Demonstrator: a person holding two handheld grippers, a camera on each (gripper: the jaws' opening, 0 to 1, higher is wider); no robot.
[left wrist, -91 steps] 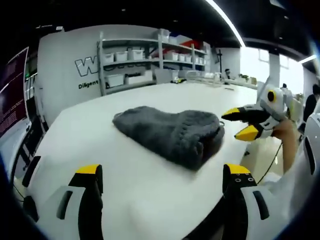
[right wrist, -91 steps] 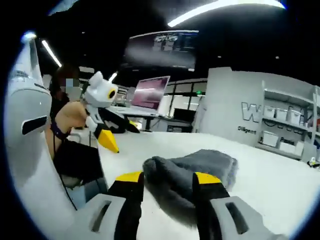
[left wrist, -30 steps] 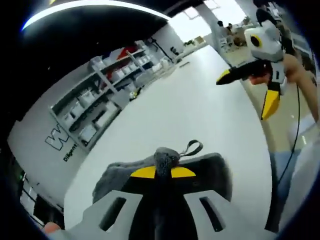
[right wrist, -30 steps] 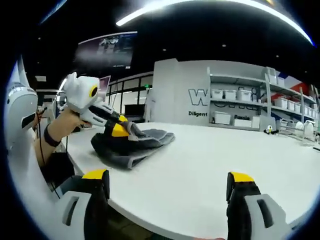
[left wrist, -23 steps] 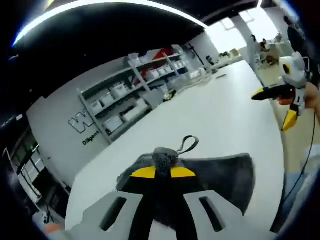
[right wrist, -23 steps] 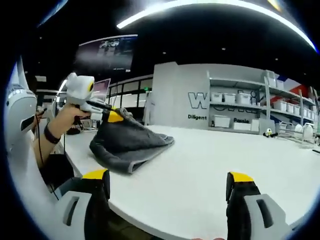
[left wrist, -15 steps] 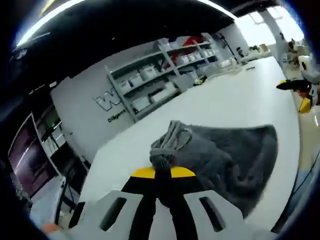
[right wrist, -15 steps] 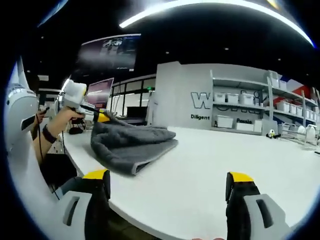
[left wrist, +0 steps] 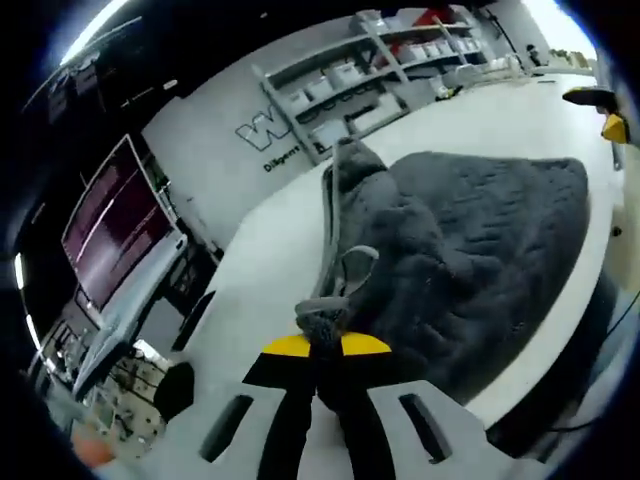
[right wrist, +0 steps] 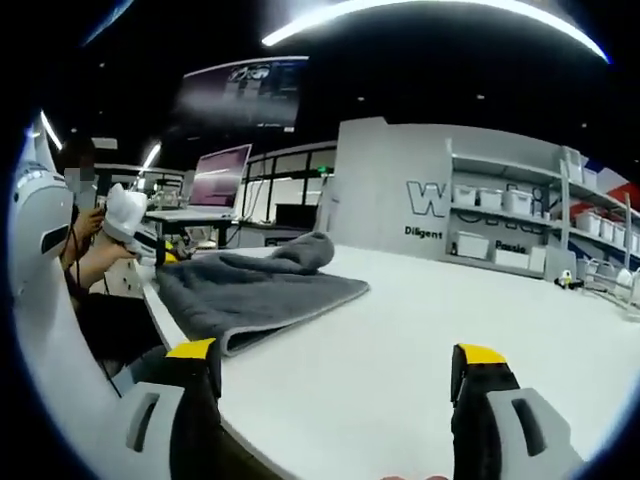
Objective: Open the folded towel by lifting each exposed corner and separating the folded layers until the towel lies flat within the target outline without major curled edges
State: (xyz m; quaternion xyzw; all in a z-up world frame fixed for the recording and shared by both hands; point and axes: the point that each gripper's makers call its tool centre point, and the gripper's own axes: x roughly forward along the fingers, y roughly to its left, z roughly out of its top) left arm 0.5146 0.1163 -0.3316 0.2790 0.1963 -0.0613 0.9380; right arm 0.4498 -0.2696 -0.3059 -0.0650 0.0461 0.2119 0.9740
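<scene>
A dark grey towel (left wrist: 470,240) lies spread on the white table (left wrist: 270,270), with a raised fold along its far side. My left gripper (left wrist: 322,338) is shut on one towel corner with its hanging loop, low near the table's edge. In the right gripper view the towel (right wrist: 255,285) lies at the left of the table (right wrist: 420,330), and a hand holds the left gripper (right wrist: 165,257) at the towel's left end. My right gripper (right wrist: 338,365) stands open over the near table edge, apart from the towel, with nothing between its fingers. The right gripper (left wrist: 603,112) also shows beyond the towel's far end.
Grey shelves with white bins (right wrist: 505,215) line the back wall. Monitors (left wrist: 115,225) and a desk stand past the table's end. The table's edge (left wrist: 540,350) runs close beside the towel. Bare tabletop stretches to the right of the towel in the right gripper view.
My left gripper has pulled the held corner back toward the table's end, and the towel has opened out flatter. The right gripper has stayed open, almost unmoved.
</scene>
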